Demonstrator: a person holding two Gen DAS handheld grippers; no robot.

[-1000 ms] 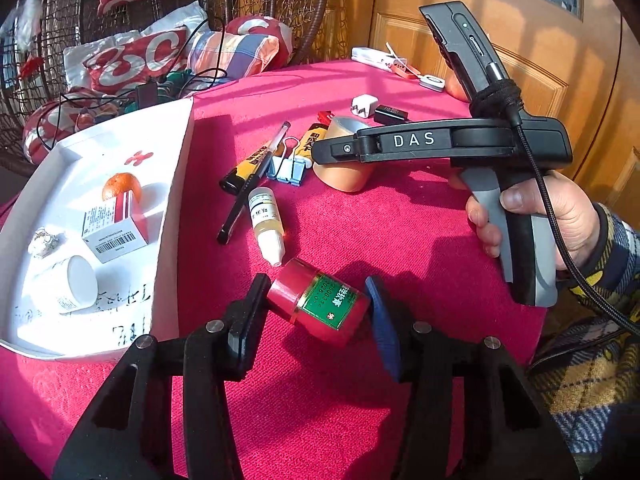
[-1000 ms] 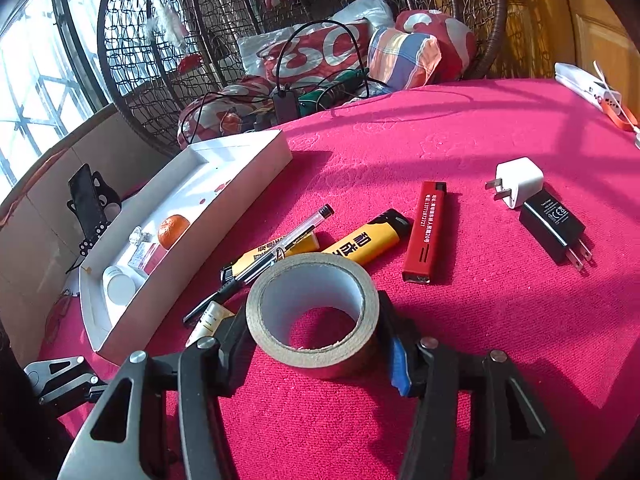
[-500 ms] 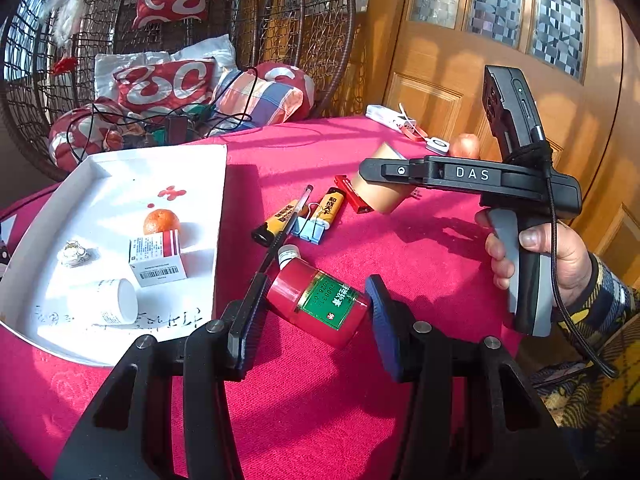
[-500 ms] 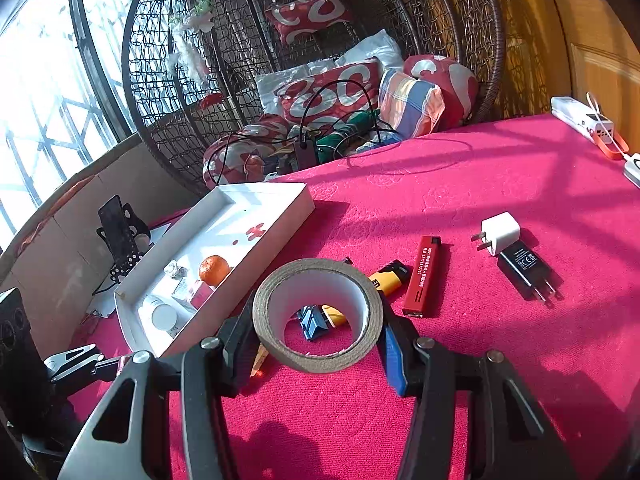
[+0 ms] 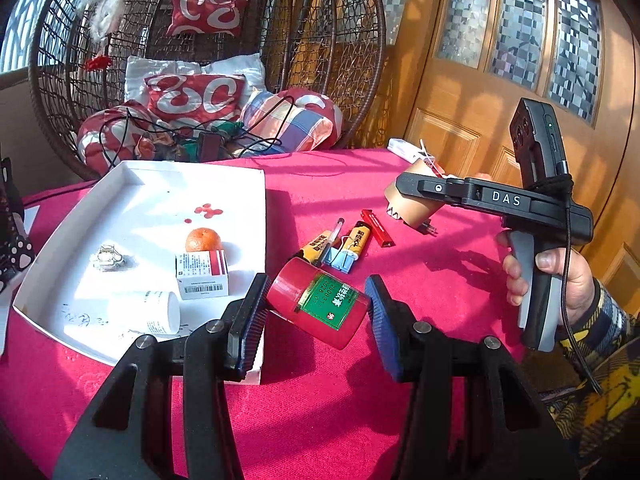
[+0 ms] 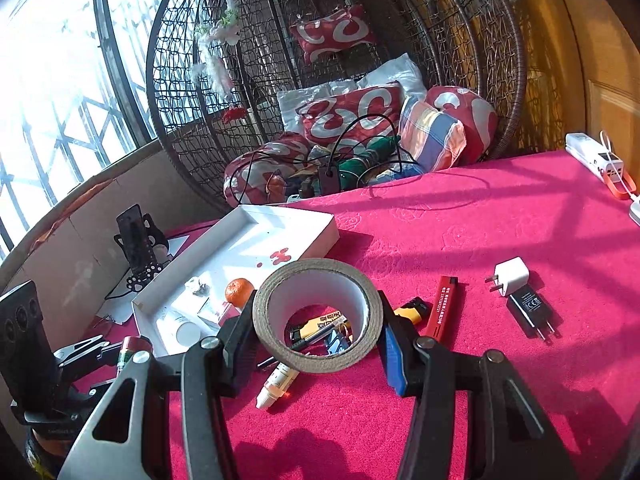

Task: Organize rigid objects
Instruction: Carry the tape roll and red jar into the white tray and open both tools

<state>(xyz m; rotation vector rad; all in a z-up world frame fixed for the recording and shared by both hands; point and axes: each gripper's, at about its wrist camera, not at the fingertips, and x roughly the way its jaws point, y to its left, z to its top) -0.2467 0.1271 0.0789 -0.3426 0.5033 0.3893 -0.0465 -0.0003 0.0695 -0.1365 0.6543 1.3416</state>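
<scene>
I hold the left gripper (image 5: 316,312) clenched on the red jar (image 5: 318,304), which hangs tilted just beside the near right corner of the white tray (image 5: 262,200). I hold the right gripper (image 6: 316,330) clenched on the tape roll (image 6: 316,314), lifted above the pink tablecloth (image 6: 500,220).

Already in the tray: an orange (image 5: 203,239), a small medicine box (image 5: 202,274), a white bottle (image 5: 162,312) lying on its side, and a small trinket (image 5: 108,257).

Left on the cloth: the yellow lighter (image 6: 408,309), the red lighter (image 6: 442,308), the white plug (image 6: 510,276), the black plug (image 6: 530,310), the dropper bottle (image 6: 276,384), a pen and a binder clip.

My judgement: the task is roughly one third complete; both held items need placing next.
</scene>
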